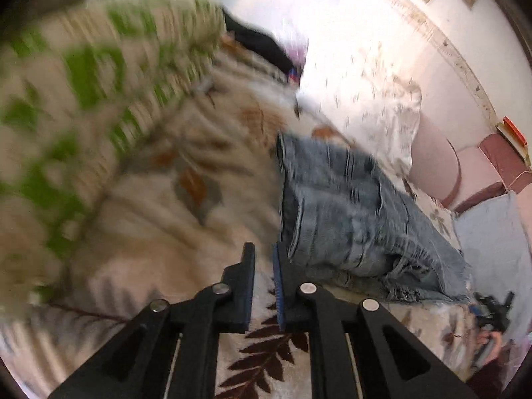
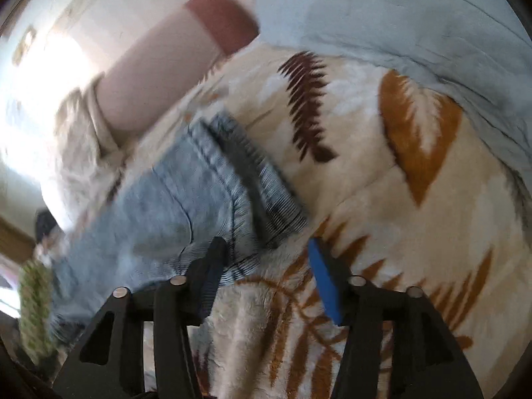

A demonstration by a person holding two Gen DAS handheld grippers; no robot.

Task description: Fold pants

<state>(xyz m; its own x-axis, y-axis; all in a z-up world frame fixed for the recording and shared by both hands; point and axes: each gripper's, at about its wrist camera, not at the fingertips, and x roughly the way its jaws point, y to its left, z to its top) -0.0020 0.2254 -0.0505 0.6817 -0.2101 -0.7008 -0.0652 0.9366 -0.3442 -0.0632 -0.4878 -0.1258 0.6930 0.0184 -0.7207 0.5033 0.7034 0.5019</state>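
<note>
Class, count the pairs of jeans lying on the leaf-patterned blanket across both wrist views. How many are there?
1. The blue jeans lie folded on the blanket, just ahead of the left gripper and beside the open right gripper. Blur may hide others.

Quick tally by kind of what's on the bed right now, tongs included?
Jeans: 1
Leaf-print blankets: 1
Green-patterned covers: 1
Pale blue sheets: 1
Tongs: 2, left tongs, right tongs
Total: 6
</note>
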